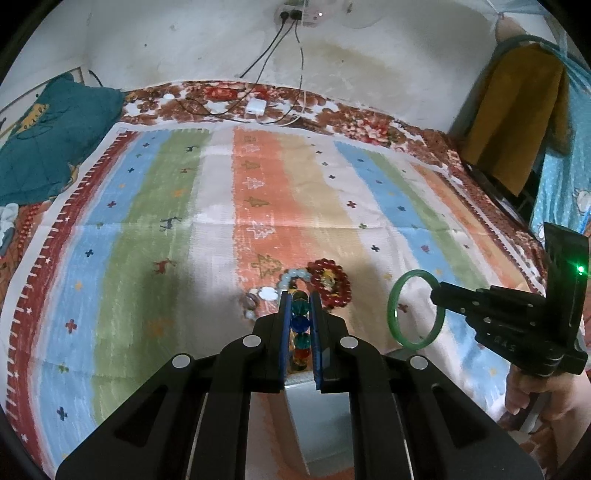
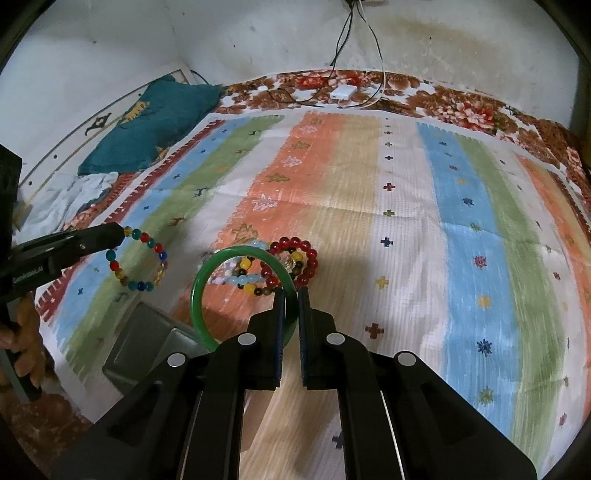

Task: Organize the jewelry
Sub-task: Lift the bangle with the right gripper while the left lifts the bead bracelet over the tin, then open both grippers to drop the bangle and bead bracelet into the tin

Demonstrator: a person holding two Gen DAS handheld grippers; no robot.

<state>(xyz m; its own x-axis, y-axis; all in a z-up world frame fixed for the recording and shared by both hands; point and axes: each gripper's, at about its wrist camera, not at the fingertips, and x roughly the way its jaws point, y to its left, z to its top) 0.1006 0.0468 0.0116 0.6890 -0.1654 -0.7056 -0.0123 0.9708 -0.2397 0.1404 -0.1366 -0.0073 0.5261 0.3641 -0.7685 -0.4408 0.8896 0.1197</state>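
While held upright, green bangle (image 2: 207,291) (ring edge-on to right hand-held gripper (image 2: 291,295)).

You're over a bed with a striped mat (image 1: 221,192) on a floral sheet (image 1: 369,125) — stained white wall (image 1: 184,40) behind, outlet (image 1: 295,14) with cables (image 1: 273,44) down to a white charger (image 1: 257,106). Teal pillow (image 1: 51,140) at left, mustard cloth (image 1: 513,110) hanging right.

Grey box (image 2: 147,343): lying partly hidden behind the right claw (image 2: 291,295); pale bead bracelets (image 2: 240,280), possibly two, overlapping behind the green bangle (image 2: 207,280).
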